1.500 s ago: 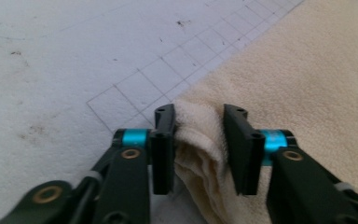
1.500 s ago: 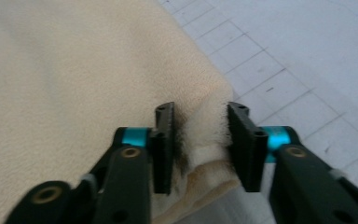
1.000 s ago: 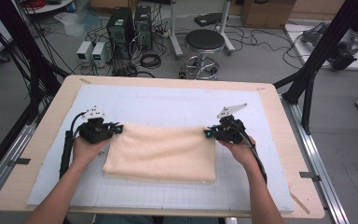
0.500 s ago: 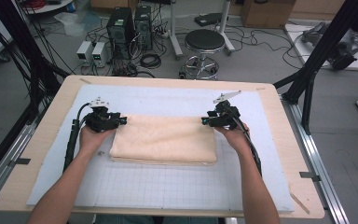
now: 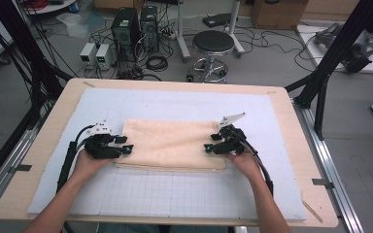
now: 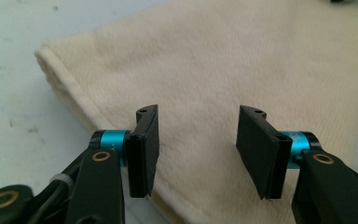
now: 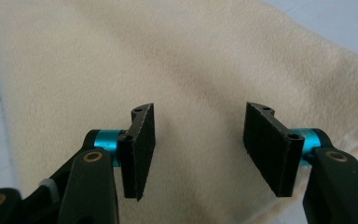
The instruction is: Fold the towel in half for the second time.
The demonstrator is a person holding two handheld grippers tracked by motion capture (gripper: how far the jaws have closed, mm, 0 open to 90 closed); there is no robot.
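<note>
Left gripper point(image 5: 124, 147): jaws apart, just been opening, nothing clamped; pads hang over the left end of the cream towel point(image 5: 171, 144). In the left gripper view the towel's folded corner lies beyond the left jaw, cloth running under and between both jaws.

Right gripper point(image 5: 210, 145): jaws likewise apart, just been opening, no cloth pinched; it sits at the towel's right end, pointing inward.

Towel: folded into a flat rectangle, lying between the two grippers, layered edge toward the person.

Surface: white gridded mat point(image 5: 175, 194) on a pale wooden table point(image 5: 43, 145).

Room: round stool point(image 5: 213, 44), computer towers point(image 5: 136, 26), loose cables on grey floor beyond.
</note>
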